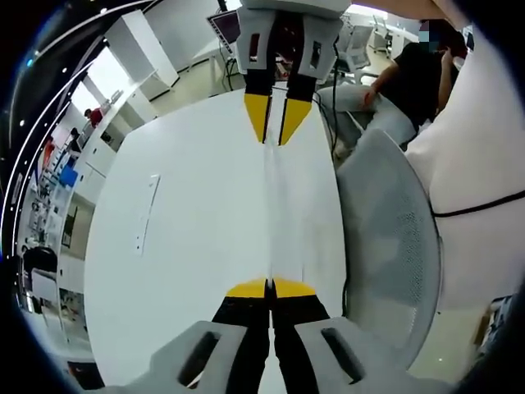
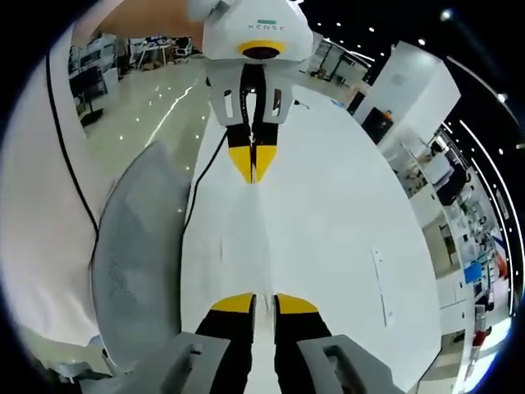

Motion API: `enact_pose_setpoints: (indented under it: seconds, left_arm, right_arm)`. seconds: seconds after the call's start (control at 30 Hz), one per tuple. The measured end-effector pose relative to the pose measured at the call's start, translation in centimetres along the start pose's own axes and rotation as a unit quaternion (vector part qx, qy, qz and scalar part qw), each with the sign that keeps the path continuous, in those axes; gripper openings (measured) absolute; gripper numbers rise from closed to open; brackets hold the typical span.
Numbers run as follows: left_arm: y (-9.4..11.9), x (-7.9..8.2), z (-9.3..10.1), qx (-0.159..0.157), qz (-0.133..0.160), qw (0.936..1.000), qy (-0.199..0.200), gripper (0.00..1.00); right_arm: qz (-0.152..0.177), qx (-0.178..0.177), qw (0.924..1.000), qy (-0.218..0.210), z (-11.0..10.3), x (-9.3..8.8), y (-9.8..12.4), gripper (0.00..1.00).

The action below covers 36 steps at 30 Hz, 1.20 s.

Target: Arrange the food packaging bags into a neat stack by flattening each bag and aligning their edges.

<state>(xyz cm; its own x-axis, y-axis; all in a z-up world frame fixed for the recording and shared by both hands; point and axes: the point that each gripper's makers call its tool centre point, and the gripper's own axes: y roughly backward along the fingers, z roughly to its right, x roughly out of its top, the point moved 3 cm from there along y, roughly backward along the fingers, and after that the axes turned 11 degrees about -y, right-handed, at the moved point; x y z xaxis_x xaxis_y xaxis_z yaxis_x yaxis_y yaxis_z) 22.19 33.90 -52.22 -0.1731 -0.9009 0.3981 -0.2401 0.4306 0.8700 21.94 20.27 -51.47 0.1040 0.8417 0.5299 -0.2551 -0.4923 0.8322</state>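
Note:
My left gripper (image 1: 269,288) hangs over the white table (image 1: 197,246), its yellow-tipped jaws pressed together with nothing between them. From the far side my right gripper (image 1: 273,139) points back at it, also above the table. Its fingers stand a narrow gap apart and hold nothing. In the right gripper view my right gripper (image 2: 264,304) shows that same slim gap, with bare white table (image 2: 328,238) behind it. Opposite, my left gripper (image 2: 253,174) has its tips touching. The two grippers face each other along the table's centre seam.
A grey mesh chair (image 1: 394,246) stands against the table's edge, seen again as the chair (image 2: 135,263). A thin white strip (image 1: 146,213) lies on the table. A person (image 1: 414,74) sits beyond the table. A black cable (image 2: 205,176) runs off the edge.

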Motion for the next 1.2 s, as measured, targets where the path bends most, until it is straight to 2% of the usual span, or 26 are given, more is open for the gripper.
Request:
enact_pose_setpoints:
  seconds: [0.4,1.2]
  left_arm:
    - [0.1,0.4,0.3,0.002,0.001,1.0000,-0.001,0.00]
    - [0.0,0.3,0.1,0.005,0.006,1.0000,-0.001,0.00]
  right_arm:
    - [0.002,0.001,1.0000,-0.008,0.5,0.1,0.1,0.08]
    - [0.026,0.009,0.9995,-0.015,0.9,2.6,0.6,0.07]
